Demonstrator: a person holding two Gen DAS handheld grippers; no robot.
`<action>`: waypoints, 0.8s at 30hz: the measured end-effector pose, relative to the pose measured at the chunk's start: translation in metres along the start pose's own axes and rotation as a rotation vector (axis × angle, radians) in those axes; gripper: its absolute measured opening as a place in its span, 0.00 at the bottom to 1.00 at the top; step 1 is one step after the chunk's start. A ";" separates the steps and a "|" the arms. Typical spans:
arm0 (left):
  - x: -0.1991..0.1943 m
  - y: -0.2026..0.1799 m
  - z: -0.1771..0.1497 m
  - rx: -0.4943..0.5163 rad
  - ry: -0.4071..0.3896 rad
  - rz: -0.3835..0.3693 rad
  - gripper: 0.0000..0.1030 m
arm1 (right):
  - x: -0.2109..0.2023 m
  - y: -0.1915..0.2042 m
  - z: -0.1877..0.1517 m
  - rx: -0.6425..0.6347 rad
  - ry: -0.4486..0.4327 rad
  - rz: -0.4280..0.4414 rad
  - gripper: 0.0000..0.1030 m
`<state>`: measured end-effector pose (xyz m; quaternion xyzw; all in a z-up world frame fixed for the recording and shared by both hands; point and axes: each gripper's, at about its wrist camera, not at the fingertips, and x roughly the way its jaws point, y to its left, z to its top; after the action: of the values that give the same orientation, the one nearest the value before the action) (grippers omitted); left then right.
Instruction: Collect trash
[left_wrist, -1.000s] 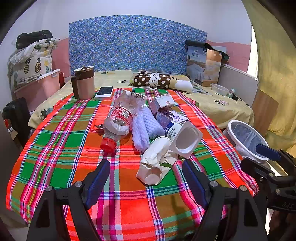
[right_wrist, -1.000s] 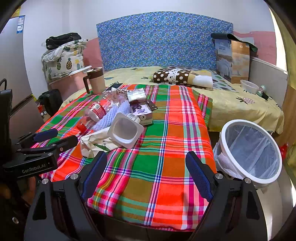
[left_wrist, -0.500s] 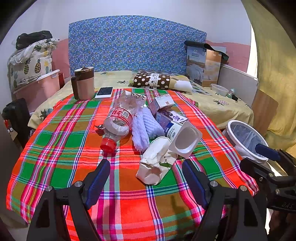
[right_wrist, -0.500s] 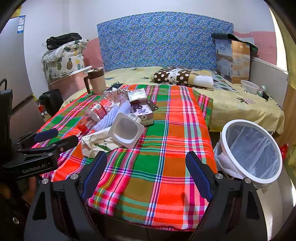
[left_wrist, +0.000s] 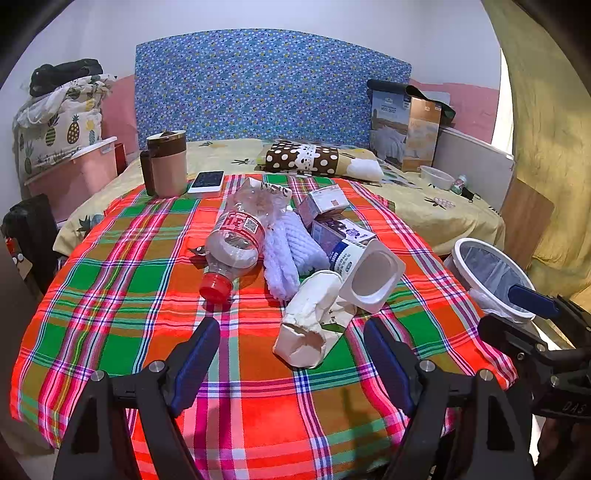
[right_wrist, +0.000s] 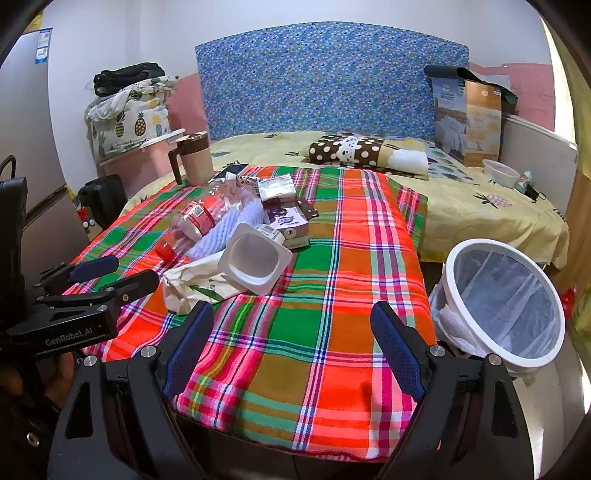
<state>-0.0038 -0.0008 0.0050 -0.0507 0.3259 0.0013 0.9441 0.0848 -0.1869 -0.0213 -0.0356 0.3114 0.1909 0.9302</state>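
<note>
Evidently nothing has shifted over the last second: both views match the earlier frames almost exactly. Left tool (left_wrist: 291, 350) hovers low at the near edge of the bench (left_wrist: 110, 295), jaws spread wide, empty. Right tool (right_wrist: 291, 339) the same: jaws apart, holding nothing, stationed further right toward the bin.

Trash sits in one cluster mid-bench on the plaid cloth (right_wrist: 332, 295), untouched:
- crumpled paper bag (left_wrist: 314, 317), nearest the left tool, open mouth facing it
- white yogurt cup (left_wrist: 369, 273) on its side, leaning against the bag
- plastic bottle (left_wrist: 236, 247) with red cap, lying flat, cap toward the camera
- white knitted item (left_wrist: 288, 251) between bottle and cartons; trash or not, cannot tell
- small cartons (left_wrist: 332, 218) behind the cup

Lined white bin (right_wrist: 502, 306) stands off the bench's right edge, beside the right tool, apparently empty.

Mug (left_wrist: 166, 164) and phone (left_wrist: 207, 181) at the far left corner are likely not trash.

Judgement: the stillness reads as a pause before the first pick; collection has not started. The paper bag lies roughly between the left tool's open jaws and is the probable first target. Risk: the cup resting on it may roll when the bag lifts.
</note>
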 end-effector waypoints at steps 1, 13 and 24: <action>0.001 0.001 0.000 0.000 0.000 0.000 0.78 | 0.001 0.000 0.000 0.000 0.001 0.000 0.85; 0.012 0.022 0.004 -0.008 0.004 0.019 0.78 | 0.013 0.004 0.007 -0.006 0.012 0.011 0.85; 0.048 0.065 0.023 -0.078 0.028 0.062 0.78 | 0.042 0.013 0.026 -0.024 0.005 0.060 0.85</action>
<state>0.0456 0.0643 -0.0125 -0.0772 0.3402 0.0423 0.9362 0.1255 -0.1560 -0.0246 -0.0380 0.3122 0.2222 0.9229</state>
